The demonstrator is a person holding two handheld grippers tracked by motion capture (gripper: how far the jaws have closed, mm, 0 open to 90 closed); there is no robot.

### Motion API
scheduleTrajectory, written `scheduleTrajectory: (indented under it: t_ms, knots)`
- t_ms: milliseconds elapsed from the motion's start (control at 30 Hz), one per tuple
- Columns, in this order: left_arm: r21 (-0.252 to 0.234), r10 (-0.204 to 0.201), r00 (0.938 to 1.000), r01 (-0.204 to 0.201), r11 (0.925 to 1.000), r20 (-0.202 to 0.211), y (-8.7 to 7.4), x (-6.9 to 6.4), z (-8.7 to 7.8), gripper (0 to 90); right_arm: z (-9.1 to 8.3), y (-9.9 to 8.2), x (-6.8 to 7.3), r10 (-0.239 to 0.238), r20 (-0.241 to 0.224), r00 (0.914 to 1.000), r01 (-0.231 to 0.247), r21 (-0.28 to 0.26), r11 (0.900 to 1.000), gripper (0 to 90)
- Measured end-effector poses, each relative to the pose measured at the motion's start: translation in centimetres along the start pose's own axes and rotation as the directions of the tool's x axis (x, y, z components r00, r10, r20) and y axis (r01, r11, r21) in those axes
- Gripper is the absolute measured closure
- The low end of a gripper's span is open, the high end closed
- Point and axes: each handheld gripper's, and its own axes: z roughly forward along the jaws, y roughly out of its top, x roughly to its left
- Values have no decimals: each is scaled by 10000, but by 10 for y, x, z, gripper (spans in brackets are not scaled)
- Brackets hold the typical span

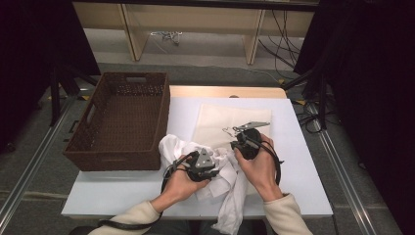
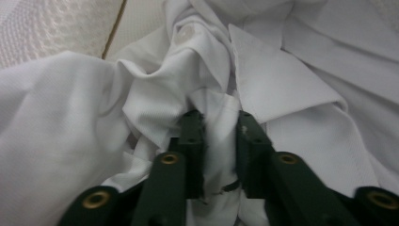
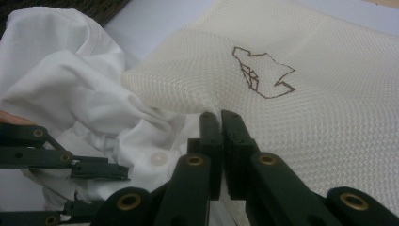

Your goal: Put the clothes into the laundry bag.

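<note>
A crumpled white shirt (image 1: 172, 147) lies at the front of the white table, partly on a cream mesh bag (image 1: 220, 117) with a brown line emblem (image 3: 263, 73). My left gripper (image 1: 214, 172) is low on the shirt. In the left gripper view its jaws (image 2: 220, 120) pinch a fold of the shirt (image 2: 70, 117) just below a button (image 2: 186, 33). My right gripper (image 1: 235, 145) sits at the bag's near edge. Its jaws (image 3: 220, 117) are shut together on the raised rim of the bag (image 3: 179, 89), with the shirt (image 3: 61, 80) bunched below it.
A dark brown wicker basket (image 1: 115, 159) stands at the table's left, with nothing in it. Bare white table (image 1: 298, 161) lies to the right of the bag. A shirt sleeve (image 1: 230, 210) hangs over the front edge. Cables and shelf legs are on the floor beyond.
</note>
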Motion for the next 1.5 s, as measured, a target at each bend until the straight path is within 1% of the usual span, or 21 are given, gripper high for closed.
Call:
scheduleTrajectory:
  t_ms: [67, 100, 133, 233, 267, 300, 367, 433, 567, 600, 767, 800, 933, 967, 1000, 1033, 1167, 1267, 1367, 1467, 1500]
  knots:
    - [9, -43, 10000, 43, 10000, -21, 2, 1, -1, 826, -1, 0, 0, -30, -4, 10000, 30, -16, 10000, 892]
    - [-169, -207, 9998, 208, 9996, 78, 5, 0, -3, 832, -1, 0, 1, 133, -50, 9999, -133, -42, 9999, 892]
    - [-335, -294, 9995, 297, 9990, 104, 7, -1, -4, 837, -2, 0, 0, -94, -79, 9999, 94, 16, 10000, 893]
    - [-630, -295, 9992, 312, 9975, 279, 15, -3, -9, 844, -3, 0, 2, 67, -74, 10000, -69, -189, 9998, 893]
    - [-962, -447, 9983, 480, 9942, 371, 23, -7, -13, 845, -4, 1, 1, -104, -70, 9999, 102, -162, 9998, 893]
    - [-962, -447, 9983, 480, 9942, 371, 23, -7, -13, 845, -4, 1, 1, -104, -70, 9999, 102, -162, 9998, 893]
    - [-1266, 35, 9997, -5, 9920, 234, 36, -9, -17, 847, -7, 1, 3, -1, -15, 10000, 0, -246, 9997, 893]
    - [-1371, 87, 9997, -56, 9905, 224, 42, -8, -15, 847, -9, 2, 4, 30, 18, 10000, -29, -375, 9993, 893]
    - [-1308, -154, 9994, 193, 9912, 311, 44, -6, -4, 847, -11, 2, 6, 55, -137, 9999, -60, -415, 9991, 894]
    - [-979, -373, 9992, 385, 9945, 141, 42, -1, 7, 847, -12, 2, 6, -72, -217, 9997, 64, -375, 9993, 894]
    - [-940, -857, 9963, 858, 9919, 52, 37, 6, 25, 840, -9, 2, 7, 66, -250, 9997, -75, -353, 9993, 894]
    - [-885, -717, 9974, 717, 9935, 31, 37, 8, 26, 835, -7, 2, 5, -20, -159, 9999, 14, -362, 9993, 894]
    - [-1210, -584, 9982, 593, 9909, 108, 37, 5, 22, 726, -8, 2, 4, -119, -196, 9997, 111, -391, 9992, 894]
    - [-1279, -532, 9984, 551, 9903, 184, 37, 5, 19, 726, -9, 2, 5, 73, -222, 9997, -80, -318, 9995, 894]
    - [-1352, -411, 9987, 446, 9898, 287, 38, 4, 15, 658, -9, 2, 4, -44, -172, 9998, 38, -325, 9995, 894]
    - [-1586, -345, 9985, 410, 9865, 433, 37, 1, 6, 519, -10, 2, 3, 146, -197, 9997, -152, -304, 9994, 894]
    - [-1589, -245, 9984, 323, 9868, 511, 33, 2, -17, 354, -11, 2, 2, 59, -67, 10000, -61, -342, 9994, 893]
    - [-1777, -386, 9988, 430, 9831, 285, 26, 6, -45, 283, -9, 2, 1, -85, -166, 9998, 80, -306, 9995, 893]
    - [-1740, -304, 9995, 296, 9843, -17, 20, 11, -54, 246, -9, 2, 1, -18, -145, 9999, 13, -312, 9995, 893]
    - [-1588, -564, 9979, 509, 9860, -305, 8, 17, -56, 243, -9, 2, 1, -31, -145, 9999, 26, -300, 9995, 893]
    - [-1221, -635, 9975, 592, 9908, -318, 1, 20, -51, 252, -9, 2, 2, -7, -185, 9998, 3, -186, 9998, 893]
